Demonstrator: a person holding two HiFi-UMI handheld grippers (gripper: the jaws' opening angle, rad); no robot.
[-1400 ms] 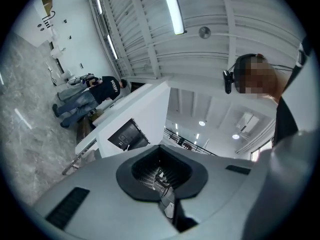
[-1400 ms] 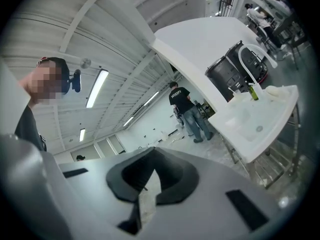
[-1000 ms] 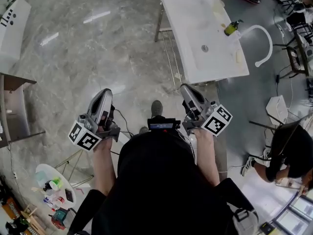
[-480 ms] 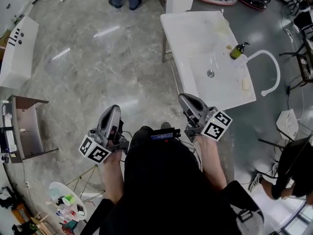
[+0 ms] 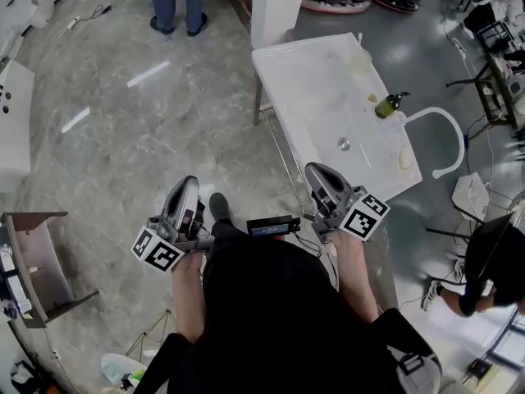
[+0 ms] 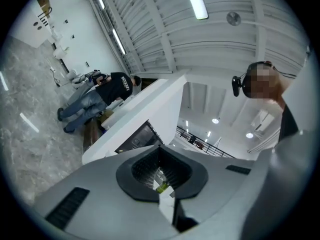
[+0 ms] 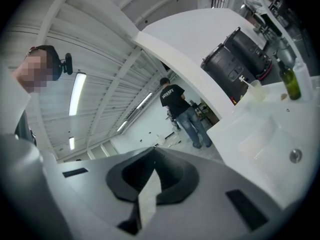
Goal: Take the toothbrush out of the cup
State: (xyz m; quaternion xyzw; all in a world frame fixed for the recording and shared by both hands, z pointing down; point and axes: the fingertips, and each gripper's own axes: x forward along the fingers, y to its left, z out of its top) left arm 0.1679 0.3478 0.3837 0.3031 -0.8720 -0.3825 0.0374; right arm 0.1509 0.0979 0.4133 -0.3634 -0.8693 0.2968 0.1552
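Observation:
A white sink unit (image 5: 316, 89) stands ahead and to the right. At its far end is a pale cup (image 5: 359, 57); in the right gripper view the cup (image 7: 256, 92) has a white toothbrush (image 7: 243, 80) sticking out of it. My left gripper (image 5: 188, 189) and right gripper (image 5: 317, 176) are held side by side in front of the person's body, short of the sink's near edge. In the left gripper view the left gripper (image 6: 161, 173) is shut with nothing in it. The right gripper (image 7: 152, 173) is likewise shut and holds nothing.
On the sink stand a green soap bottle (image 5: 386, 105), a curved white faucet (image 5: 444, 142) and a soap bar (image 5: 404, 159). A person in jeans (image 5: 176, 2) stands beyond the sink. Another person (image 5: 492, 273) crouches at the right. A grey shelf (image 5: 37, 257) stands at the left.
The person has walked forward with both grippers, which stay shut. The sink now sits nearer and more to the left in the head view, and the standing person has come into sight.

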